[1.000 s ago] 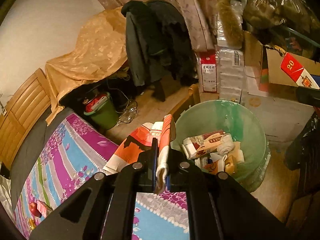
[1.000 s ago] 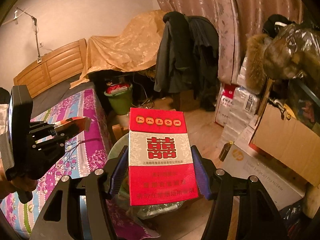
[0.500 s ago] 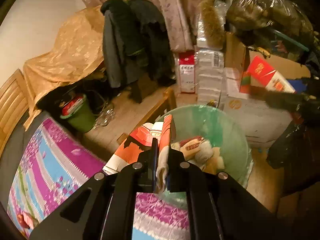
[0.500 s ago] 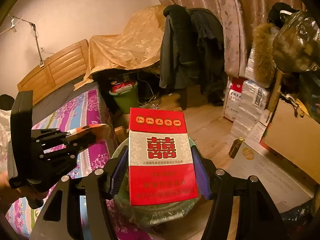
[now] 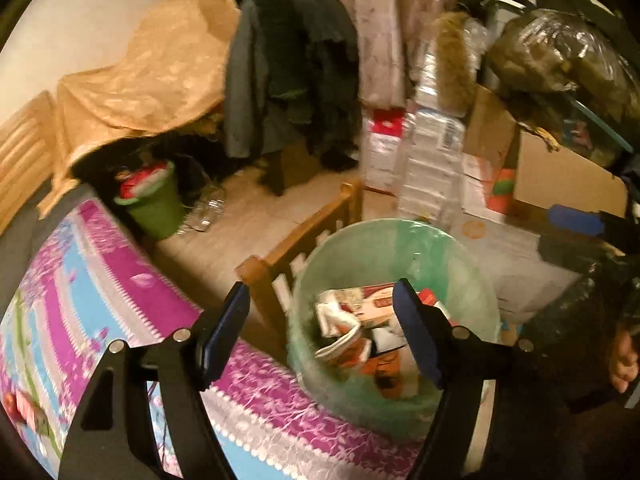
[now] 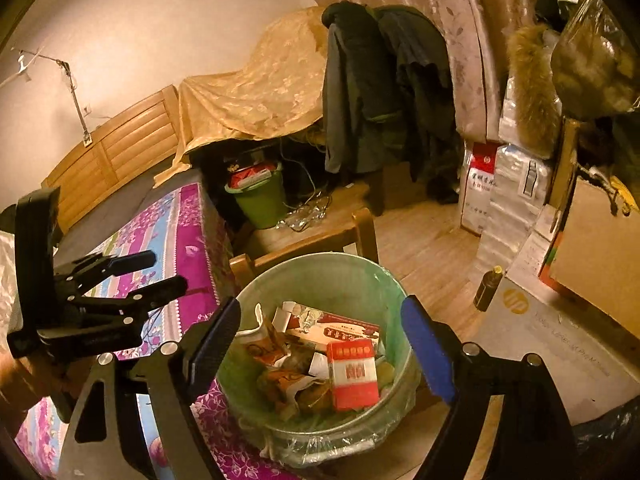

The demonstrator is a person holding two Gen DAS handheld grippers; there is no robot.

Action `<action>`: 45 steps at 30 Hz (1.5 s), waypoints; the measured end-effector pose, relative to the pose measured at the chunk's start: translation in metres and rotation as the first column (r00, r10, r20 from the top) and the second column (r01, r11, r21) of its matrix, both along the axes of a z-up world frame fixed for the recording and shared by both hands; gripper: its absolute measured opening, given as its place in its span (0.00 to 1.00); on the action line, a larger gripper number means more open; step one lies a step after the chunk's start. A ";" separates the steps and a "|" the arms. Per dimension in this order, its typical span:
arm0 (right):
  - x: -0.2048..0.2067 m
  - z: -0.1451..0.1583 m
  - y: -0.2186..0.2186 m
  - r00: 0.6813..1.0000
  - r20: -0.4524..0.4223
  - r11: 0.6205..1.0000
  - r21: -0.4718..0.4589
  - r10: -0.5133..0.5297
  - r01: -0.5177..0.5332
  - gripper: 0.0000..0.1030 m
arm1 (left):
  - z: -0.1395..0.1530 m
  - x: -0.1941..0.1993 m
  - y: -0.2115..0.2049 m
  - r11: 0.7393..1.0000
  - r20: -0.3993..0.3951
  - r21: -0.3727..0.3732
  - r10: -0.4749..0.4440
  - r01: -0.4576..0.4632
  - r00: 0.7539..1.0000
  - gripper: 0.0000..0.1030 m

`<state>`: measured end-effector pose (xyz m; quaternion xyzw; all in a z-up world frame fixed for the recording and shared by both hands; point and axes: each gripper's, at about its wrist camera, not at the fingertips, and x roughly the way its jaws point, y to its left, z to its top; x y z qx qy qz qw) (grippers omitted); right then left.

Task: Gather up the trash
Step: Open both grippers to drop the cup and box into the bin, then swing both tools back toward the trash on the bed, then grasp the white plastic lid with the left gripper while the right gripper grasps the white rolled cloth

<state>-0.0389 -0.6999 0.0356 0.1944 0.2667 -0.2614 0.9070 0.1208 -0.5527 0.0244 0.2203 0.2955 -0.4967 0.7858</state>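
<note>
A: At far left of the right wrist view, what is the black device over the bed (image 6: pixel 184 216)?

B: The left gripper (image 6: pixel 168 270), seen from the side above the purple floral bedspread. Its jaws are opening and nothing lies between them.

A: And moving right, at centre?

B: The trash bin (image 6: pixel 320 268), lined with a pale green bag, beside the foot of the bed and in front of a small wooden chair (image 6: pixel 360 232). It sits below and just ahead of the right gripper (image 6: pixel 320 328), framed between that gripper's two fingers, whose jaws are also opening with nothing pressed between them.

A: Where is the red carton?

B: The red carton (image 6: pixel 353 374) lies inside the bin on top of the other rubbish, toward the right-hand finger but clear of it. Its broad printed face is up and its long axis runs roughly away from the camera, leaning slightly left at the far end.

A: What does the left wrist view add?

B: The left gripper (image 5: pixel 322 300) stands apart above the bed's edge and the bin (image 5: pixel 472 280). An orange and white wrapper (image 5: pixel 352 350) rests among the rubbish inside; blur hides its exact lie.

A: Farther right?

B: Stacked cardboard boxes (image 6: pixel 596 240).
</note>
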 end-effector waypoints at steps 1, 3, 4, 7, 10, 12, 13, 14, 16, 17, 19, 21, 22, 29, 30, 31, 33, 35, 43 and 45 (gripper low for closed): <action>-0.002 0.001 0.005 1.000 -0.001 1.000 -0.019 -0.002 0.002 0.81 | 0.000 -0.003 0.008 1.000 0.021 -0.014 0.014 -0.014 1.000 0.69; -0.005 0.002 0.018 1.000 0.003 0.998 -0.070 -0.002 0.003 0.81 | -0.006 -0.010 0.025 0.999 0.059 -0.022 0.040 -0.039 0.997 0.69; -0.007 0.003 0.023 1.000 0.009 0.996 -0.085 0.001 0.000 0.81 | -0.012 -0.013 0.035 0.999 0.083 -0.021 0.049 -0.048 0.995 0.69; -0.009 0.005 0.042 0.999 0.035 0.994 -0.111 0.002 0.001 0.81 | -0.025 -0.018 0.059 0.996 0.173 -0.001 0.090 -0.091 0.981 0.69; -0.009 0.006 0.063 0.998 0.065 0.992 -0.128 0.004 0.004 0.81 | -0.038 -0.015 0.088 0.987 0.236 0.015 0.150 -0.158 0.960 0.69; -0.005 0.005 0.082 0.997 0.074 0.990 -0.143 0.021 -0.010 0.81 | -0.046 -0.010 0.112 0.979 0.252 0.028 0.189 -0.202 0.949 0.69; -0.002 0.003 0.090 0.997 0.075 0.989 -0.148 0.031 -0.019 0.81 | -0.050 -0.007 0.125 0.974 0.257 0.036 0.209 -0.226 0.943 0.69; 0.002 0.001 0.099 0.996 0.073 0.988 -0.150 0.044 -0.033 0.81 | -0.054 -0.004 0.139 0.967 0.260 0.045 0.230 -0.250 0.938 0.69; 0.015 -0.003 0.121 0.995 0.061 0.986 -0.149 0.079 -0.069 0.81 | -0.064 0.003 0.171 0.952 0.258 0.062 0.275 -0.300 0.926 0.69; 0.023 -0.007 0.131 0.994 0.050 0.985 -0.147 0.097 -0.089 0.81 | -0.069 0.006 0.191 0.940 0.256 0.071 0.305 -0.332 0.917 0.69; 0.039 -0.013 0.151 0.990 0.033 0.983 -0.131 0.136 -0.131 0.81 | -0.079 0.008 0.232 0.912 0.238 0.088 0.371 -0.400 0.898 0.69; 0.061 -0.023 0.174 0.981 0.020 0.978 -0.086 0.193 -0.191 0.81 | -0.088 0.011 0.275 0.874 0.217 0.107 0.445 -0.474 0.869 0.69; 0.073 -0.028 0.187 0.975 0.013 0.973 -0.067 0.220 -0.219 0.81 | -0.092 0.012 0.297 0.853 0.204 0.118 0.481 -0.509 0.853 0.69; 0.168 -0.057 0.298 0.890 -0.045 0.891 0.036 0.453 -0.452 0.70 | -0.115 0.031 0.455 0.630 0.121 0.193 0.746 -0.752 0.655 0.69; 0.186 -0.062 0.319 0.870 -0.046 0.871 0.062 0.490 -0.487 0.69 | -0.115 0.033 0.470 0.608 0.120 0.191 0.765 -0.771 0.633 0.68; 0.199 -0.064 0.334 0.858 -0.044 0.858 0.082 0.512 -0.508 0.67 | -0.115 0.035 0.486 0.581 0.123 0.184 0.787 -0.793 0.605 0.64; 0.223 -0.070 0.361 0.837 -0.035 0.834 0.122 0.546 -0.538 0.65 | -0.111 0.042 0.517 0.533 0.130 0.164 0.822 -0.830 0.554 0.58; 0.246 -0.076 0.385 0.823 -0.028 0.815 0.163 0.568 -0.557 0.61 | -0.108 0.049 0.546 0.490 0.131 0.142 0.852 -0.860 0.507 0.46; 0.346 -0.100 0.471 0.771 -0.071 0.754 0.279 0.633 -0.594 0.64 | -0.100 0.065 0.637 0.334 0.106 0.087 0.934 -0.938 0.342 0.28; 0.369 -0.108 0.487 0.782 -0.084 0.764 0.303 0.617 -0.570 0.67 | -0.100 0.066 0.660 0.282 0.106 0.086 0.951 -0.955 0.291 0.28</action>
